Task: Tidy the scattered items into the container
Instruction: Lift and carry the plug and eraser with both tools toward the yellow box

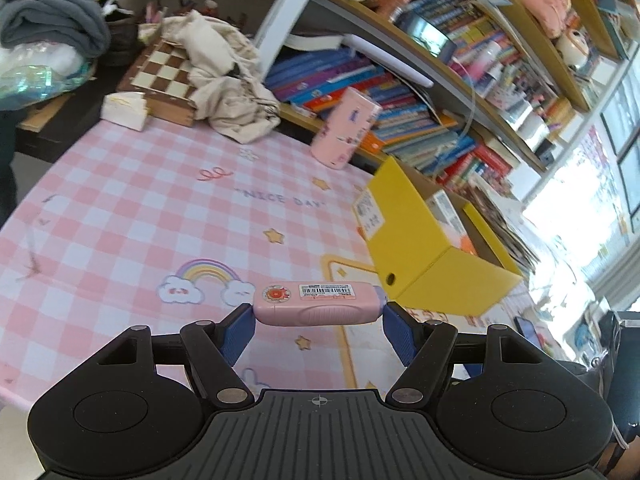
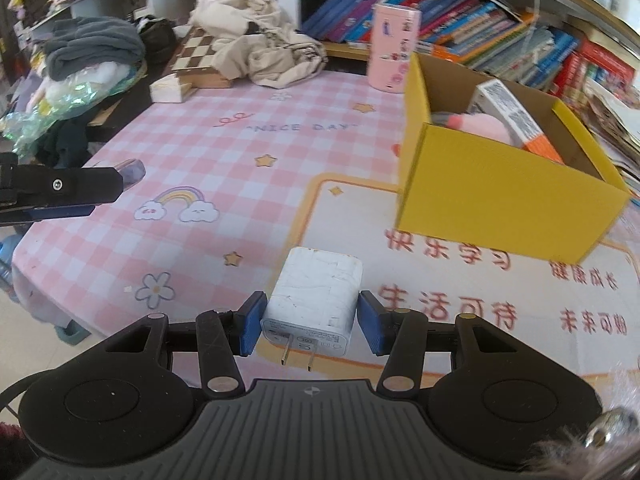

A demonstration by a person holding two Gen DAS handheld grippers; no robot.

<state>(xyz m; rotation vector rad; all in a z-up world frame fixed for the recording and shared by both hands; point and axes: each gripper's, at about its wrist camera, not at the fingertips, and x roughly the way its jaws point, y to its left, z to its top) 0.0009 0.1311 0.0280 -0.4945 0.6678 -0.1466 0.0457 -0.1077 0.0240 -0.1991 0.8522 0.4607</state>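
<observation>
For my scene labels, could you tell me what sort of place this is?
Probably a child's study or bedroom: packed bookshelves, a desk with a pink checked cartoon mat, and a chessboard beside piled clothes.

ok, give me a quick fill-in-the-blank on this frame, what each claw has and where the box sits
1. The left claw is shut end to end on a pink ____ with a barcode label.
2. The right claw grips a white charger whose two metal ____ point back toward the camera.
3. The open cardboard box on the checked tablecloth is coloured ____.
4. Behind the box stands a pink ____ with cartoon figures.

Missing words: correction tape; prongs; yellow; cylinder tin
</observation>
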